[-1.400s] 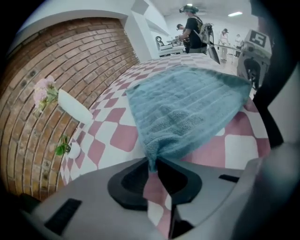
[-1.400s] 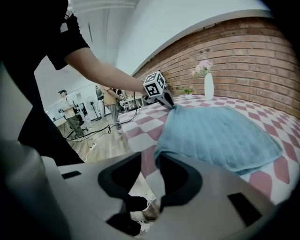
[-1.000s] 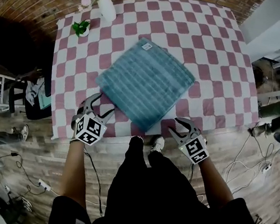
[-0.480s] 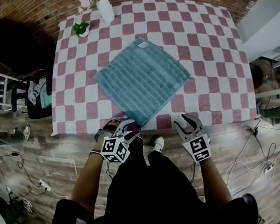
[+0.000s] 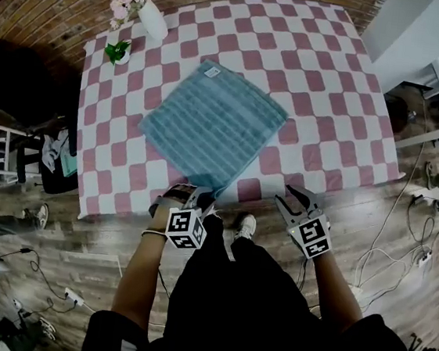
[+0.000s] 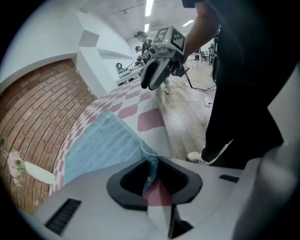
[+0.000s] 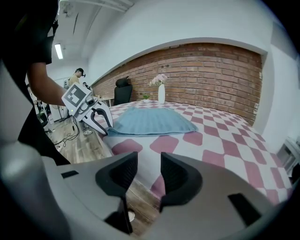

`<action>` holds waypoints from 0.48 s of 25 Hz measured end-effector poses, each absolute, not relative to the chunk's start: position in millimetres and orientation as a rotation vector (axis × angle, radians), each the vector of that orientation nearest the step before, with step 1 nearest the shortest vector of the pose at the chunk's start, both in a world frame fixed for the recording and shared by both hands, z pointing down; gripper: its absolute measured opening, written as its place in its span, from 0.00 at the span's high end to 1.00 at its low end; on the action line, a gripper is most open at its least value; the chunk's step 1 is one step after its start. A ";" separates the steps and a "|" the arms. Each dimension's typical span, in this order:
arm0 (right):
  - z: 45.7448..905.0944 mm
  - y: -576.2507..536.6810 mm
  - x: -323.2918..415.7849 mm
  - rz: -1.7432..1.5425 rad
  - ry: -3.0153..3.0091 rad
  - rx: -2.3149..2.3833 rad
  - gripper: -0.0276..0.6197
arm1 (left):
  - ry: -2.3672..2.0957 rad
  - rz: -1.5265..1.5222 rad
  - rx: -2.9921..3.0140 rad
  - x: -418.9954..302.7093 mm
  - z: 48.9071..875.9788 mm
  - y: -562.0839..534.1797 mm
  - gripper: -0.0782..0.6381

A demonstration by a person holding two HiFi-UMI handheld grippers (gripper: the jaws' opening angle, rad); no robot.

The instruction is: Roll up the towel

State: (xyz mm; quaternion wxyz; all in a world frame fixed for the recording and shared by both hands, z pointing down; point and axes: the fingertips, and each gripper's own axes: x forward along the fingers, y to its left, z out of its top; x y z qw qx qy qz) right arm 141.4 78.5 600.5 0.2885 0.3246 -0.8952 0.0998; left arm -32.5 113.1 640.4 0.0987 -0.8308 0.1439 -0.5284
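Observation:
A blue-grey towel (image 5: 214, 123) lies flat and turned cornerwise on the table's pink-and-white checked cloth (image 5: 332, 81). Its near corner reaches the table's front edge. My left gripper (image 5: 201, 196) is at that corner. In the left gripper view the corner of the towel (image 6: 101, 145) stands between the closing jaws of the left gripper (image 6: 152, 171) and fills the gap. My right gripper (image 5: 296, 195) hovers at the front edge to the right, off the towel, with a narrow empty gap in the right gripper view (image 7: 145, 176). That view shows the towel (image 7: 150, 122) ahead to the left.
A white vase (image 5: 152, 20) with pink flowers and a small potted plant (image 5: 117, 51) stand at the table's far left corner. Cables (image 5: 388, 253) trail over the wooden floor on the right. A dark chair (image 5: 25, 86) sits left of the table.
My left gripper has swung right along the front edge, from the towel's left side to its near corner, and narrowed its jaws around it. The right gripper shifted only slightly.

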 end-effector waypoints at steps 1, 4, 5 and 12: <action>602.2 79.5 143.8 0.276 -2.387 0.874 0.72 | 0.429 -1.563 -2.450 -31.5 640.1 112.2 0.81; 603.8 81.4 145.8 0.294 -2.388 0.881 0.72 | 0.462 -1.550 -2.465 -28.8 633.6 108.1 0.86; 603.3 81.2 143.9 0.292 -2.393 0.873 0.72 | 0.484 -1.539 -2.483 -28.5 629.8 105.6 0.86; 589.9 85.2 88.5 0.082 -2.473 0.644 0.63 | 0.770 -1.405 -2.610 -36.4 591.0 74.6 0.87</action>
